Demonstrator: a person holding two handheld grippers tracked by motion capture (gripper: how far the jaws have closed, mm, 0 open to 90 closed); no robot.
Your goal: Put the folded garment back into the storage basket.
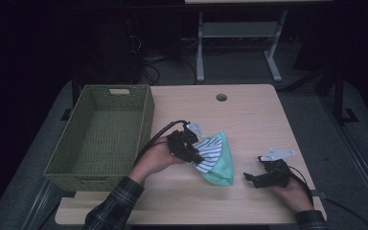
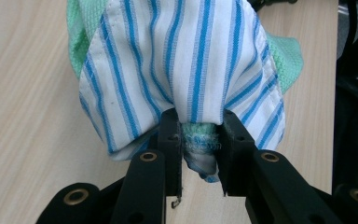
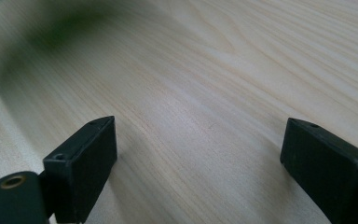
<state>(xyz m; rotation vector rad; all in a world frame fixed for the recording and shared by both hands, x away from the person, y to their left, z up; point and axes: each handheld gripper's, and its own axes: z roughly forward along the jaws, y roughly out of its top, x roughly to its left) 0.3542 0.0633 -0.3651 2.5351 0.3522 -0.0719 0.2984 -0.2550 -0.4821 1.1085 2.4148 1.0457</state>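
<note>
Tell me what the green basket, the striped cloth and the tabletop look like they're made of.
The green basket looks woven, maybe wicker or plastic strand, judging by its gridded matte walls. The striped cloth looks like thin woven cotton with stitched hems, bunched with a knobbly green textile. The tabletop shows pale wood grain with a smooth finish; whether solid wood or laminate is unclear.

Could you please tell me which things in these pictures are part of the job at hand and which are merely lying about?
In use:
- blue-and-white striped cloth bundled with a green knitted cloth, pinched by the left gripper
- green woven basket, probably where the bundle goes
- right gripper, open over the light wooden table

Lying about:
- metal stand legs on the floor behind the table
</note>
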